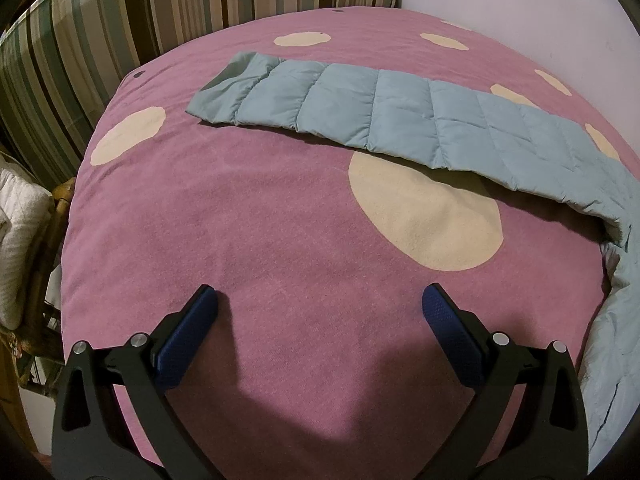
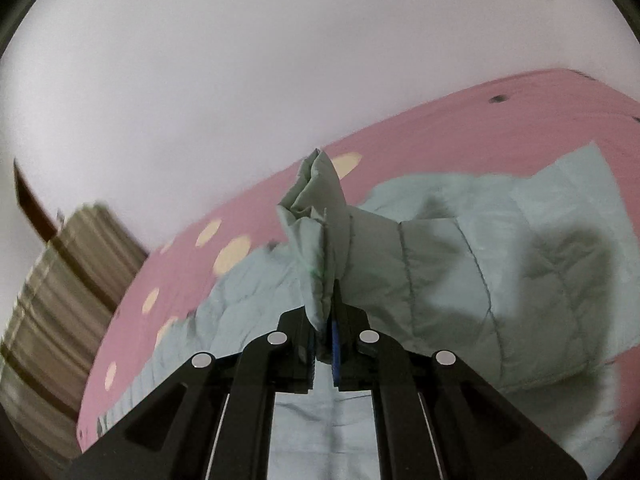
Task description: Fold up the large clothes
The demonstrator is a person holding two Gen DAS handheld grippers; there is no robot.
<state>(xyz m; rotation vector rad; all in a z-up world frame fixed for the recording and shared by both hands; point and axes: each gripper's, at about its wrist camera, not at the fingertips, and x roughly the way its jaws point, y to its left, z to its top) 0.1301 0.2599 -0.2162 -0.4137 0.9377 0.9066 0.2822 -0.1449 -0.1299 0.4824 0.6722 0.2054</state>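
Jaws of left gripper point(image 1: 320, 312) spread wide, nothing between, hovering over bare pink spotted bed cover point(image 1: 280, 220) near front edge. Quilted pale-blue jacket point(image 1: 380, 116): sleeve stretched flat toward far edge, body draped at right edge. Right gripper point(image 2: 325, 344) jaws clamped on bunched jacket fold, lifted.

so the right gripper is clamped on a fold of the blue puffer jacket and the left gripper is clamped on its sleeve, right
Not quite. The right gripper is clamped on the jacket, but the left wrist view shows the left gripper open over the pink bedspread, holding nothing; the sleeve lies beyond it.
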